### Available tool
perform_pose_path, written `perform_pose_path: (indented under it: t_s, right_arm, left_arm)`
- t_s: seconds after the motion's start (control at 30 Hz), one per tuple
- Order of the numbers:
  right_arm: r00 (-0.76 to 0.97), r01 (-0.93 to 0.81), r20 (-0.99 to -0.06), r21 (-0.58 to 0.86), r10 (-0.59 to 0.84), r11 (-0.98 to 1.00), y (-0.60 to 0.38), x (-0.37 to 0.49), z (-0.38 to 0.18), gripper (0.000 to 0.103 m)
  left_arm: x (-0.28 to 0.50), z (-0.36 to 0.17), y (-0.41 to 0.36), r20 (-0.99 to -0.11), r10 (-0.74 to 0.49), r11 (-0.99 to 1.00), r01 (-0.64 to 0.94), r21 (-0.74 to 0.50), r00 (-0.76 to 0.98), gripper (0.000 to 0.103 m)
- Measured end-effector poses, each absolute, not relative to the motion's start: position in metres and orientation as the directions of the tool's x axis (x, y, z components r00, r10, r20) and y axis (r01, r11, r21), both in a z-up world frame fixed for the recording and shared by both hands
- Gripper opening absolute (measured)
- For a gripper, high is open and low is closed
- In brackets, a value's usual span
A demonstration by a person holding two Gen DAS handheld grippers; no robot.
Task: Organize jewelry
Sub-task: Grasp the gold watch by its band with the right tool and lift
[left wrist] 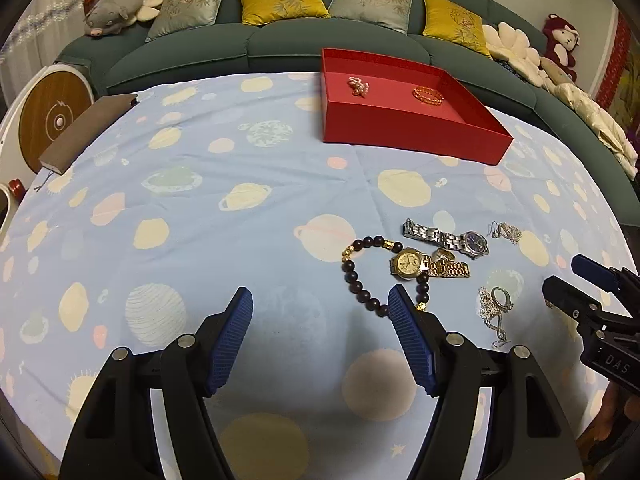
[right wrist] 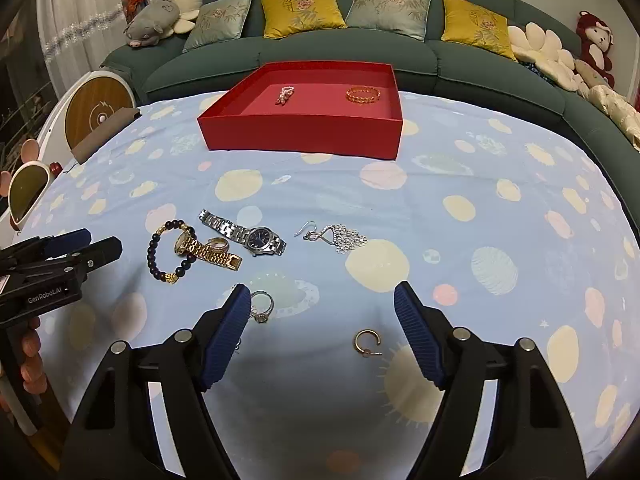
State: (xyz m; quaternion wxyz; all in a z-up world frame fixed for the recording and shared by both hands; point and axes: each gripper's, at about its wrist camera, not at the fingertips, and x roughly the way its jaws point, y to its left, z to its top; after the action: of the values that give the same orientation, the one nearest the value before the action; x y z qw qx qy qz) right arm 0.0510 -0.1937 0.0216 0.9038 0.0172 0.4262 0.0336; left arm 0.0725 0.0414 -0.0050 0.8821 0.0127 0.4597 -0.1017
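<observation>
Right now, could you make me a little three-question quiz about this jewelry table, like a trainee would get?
1. True or false: the red tray already holds two pieces.
2. Which watch lies over the dark bead bracelet? A) gold watch B) silver watch
3. Fill in: the gold hoop earring lies between the open fingers of the ___ gripper.

Key: 1 true; 2 A; 3 right.
</observation>
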Motion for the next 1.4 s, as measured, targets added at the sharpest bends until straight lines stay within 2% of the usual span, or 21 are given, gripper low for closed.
perform_pose_path:
  t_s: [0.27,0.53,0.83,1.33,1.37,1.4]
  right_arm:
    - [0.626,-0.162,-0.761,0.089,0.172,0.983,-0.167,0.057,0.019,0.053]
    - [0.605,-0.308,-0.752,0.084,0.263,0.948,-0.121,0.070,0.011,0.035]
    - [0.599,-0.356,-0.735,0.112,0.319,0.928,-0.103,0.092,0.011,0.034]
    - [0.544,-0.418,-0.786,0.051,0.294,0.907,-0.085,0.113,-0.013,0.034]
    - [0.545,-0.418,-0.787,0.043,0.289,0.907,-0.085,0.113,-0.014,0.033]
    - [0.549,-0.416,-0.787,0.034,0.281,0.909,-0.085,0.112,-0.014,0.026]
  left_arm:
    - [0.079,-0.012,0.043,-0.830,-0.151,0.983,0.173,-0.066,0.537,0.068]
    - [0.085,-0.014,0.066,-0.835,-0.138,0.989,0.117,-0.089,0.532,0.068]
    - [0.088,-0.017,0.086,-0.839,-0.161,0.987,0.097,-0.129,0.520,0.068]
    - [0.091,-0.023,0.105,-0.846,-0.178,0.984,0.089,-0.155,0.503,0.068]
    - [0.092,-0.023,0.105,-0.846,-0.180,0.984,0.088,-0.157,0.503,0.068]
    - [0.091,-0.023,0.105,-0.845,-0.182,0.983,0.088,-0.160,0.502,0.068]
